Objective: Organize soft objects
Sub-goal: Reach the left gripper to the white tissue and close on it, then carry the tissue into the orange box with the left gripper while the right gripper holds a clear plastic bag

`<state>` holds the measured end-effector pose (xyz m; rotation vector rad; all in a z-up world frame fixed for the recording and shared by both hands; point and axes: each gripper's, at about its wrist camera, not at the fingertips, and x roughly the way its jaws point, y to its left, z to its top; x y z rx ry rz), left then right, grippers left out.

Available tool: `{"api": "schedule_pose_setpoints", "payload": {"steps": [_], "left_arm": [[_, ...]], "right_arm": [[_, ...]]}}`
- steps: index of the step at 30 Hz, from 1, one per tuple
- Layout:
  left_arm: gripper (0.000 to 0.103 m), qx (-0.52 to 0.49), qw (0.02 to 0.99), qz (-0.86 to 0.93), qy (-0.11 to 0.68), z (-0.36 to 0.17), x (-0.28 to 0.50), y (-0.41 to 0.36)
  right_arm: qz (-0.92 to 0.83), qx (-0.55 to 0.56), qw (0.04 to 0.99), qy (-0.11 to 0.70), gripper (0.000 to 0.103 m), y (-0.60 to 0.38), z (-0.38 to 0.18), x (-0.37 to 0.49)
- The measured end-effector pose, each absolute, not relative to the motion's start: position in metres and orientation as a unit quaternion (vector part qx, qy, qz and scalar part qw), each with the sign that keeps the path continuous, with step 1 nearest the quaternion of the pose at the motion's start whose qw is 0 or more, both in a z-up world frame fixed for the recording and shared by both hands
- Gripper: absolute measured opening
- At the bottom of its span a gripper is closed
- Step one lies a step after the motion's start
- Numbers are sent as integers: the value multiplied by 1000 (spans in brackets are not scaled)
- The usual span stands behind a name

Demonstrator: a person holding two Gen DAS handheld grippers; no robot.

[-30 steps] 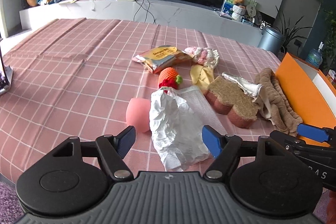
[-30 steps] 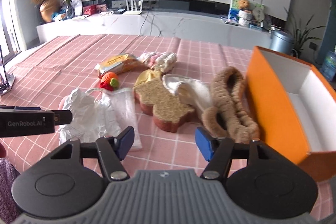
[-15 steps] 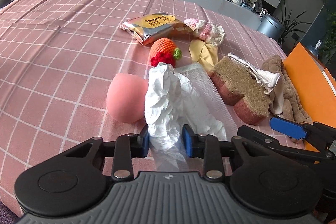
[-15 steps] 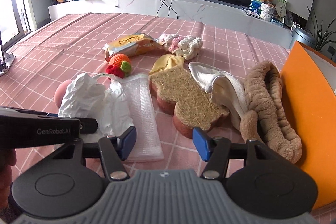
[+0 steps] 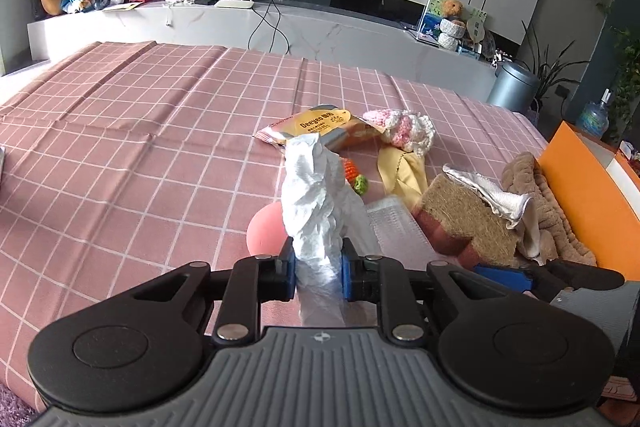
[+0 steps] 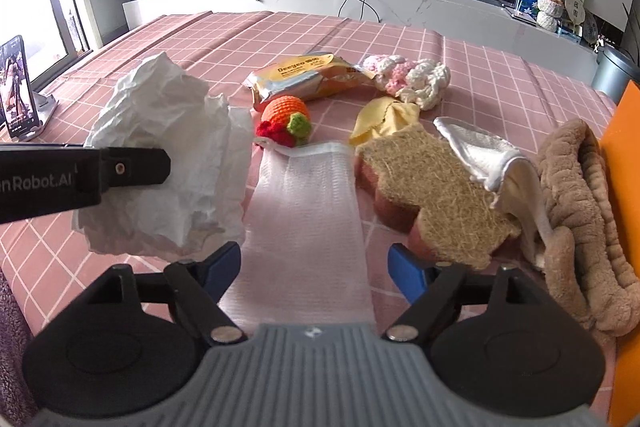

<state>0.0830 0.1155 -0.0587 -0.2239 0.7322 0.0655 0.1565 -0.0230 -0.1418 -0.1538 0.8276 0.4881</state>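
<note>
Your left gripper (image 5: 318, 273) jaws just clenched on the crumpled white paper (image 5: 316, 203). Your right gripper (image 6: 316, 269) jaws just widened, released, straddling the white mesh cloth (image 6: 306, 223).

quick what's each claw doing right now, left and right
Left claw: has just been closing, now shut on the crumpled white paper.
Right claw: open, jaws have just been widening, holding nothing, with the white mesh cloth lying between them.

Soft daylight floods in from the window (image 6: 52, 7) on my left; both views sharp, edges bowed by fisheye.
</note>
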Motion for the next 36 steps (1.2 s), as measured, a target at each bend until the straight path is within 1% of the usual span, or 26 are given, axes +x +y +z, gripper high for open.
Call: {"api": "schedule_pose_setpoints", "payload": {"steps": [6,9,10,11,12,14,15,16,17,19,26,36], "left_arm": [[23,-100,925,27,366,-66,86,109],[23,-98,925,27,366,-66,84,108],[23,-96,925,27,366,-65,84,108],[23,-95,926,26,365,-65,83,108],[23,-95,926,26,365,-64,83,107],[23,-92,926,27,366,-63,82,106],[22,-92,926,27,366,-62,80,105],[22,-91,926,26,365,-61,79,104],[22,-92,926,24,366,-60,78,104],[22,-90,927,23,364,-57,74,101],[21,-79,937,29,340,-40,62,97],[21,-60,949,15,311,-16,41,78]], "right_arm": [[230,-81,874,420,80,-14,-157,160],[227,-88,875,418,78,-12,-162,157],[229,-92,876,415,73,-11,-161,155],[234,-94,875,413,66,-10,-160,154],[238,-96,875,410,61,-9,-159,152],[249,-102,873,407,42,-7,-158,148],[253,-104,872,406,36,-7,-157,146],[258,-105,870,406,18,-7,-156,145],[261,-104,869,408,8,-7,-155,143],[262,-96,867,413,2,-11,-153,140],[220,-75,882,410,2,-42,-142,130],[204,-44,916,343,0,-85,-90,95]]}}
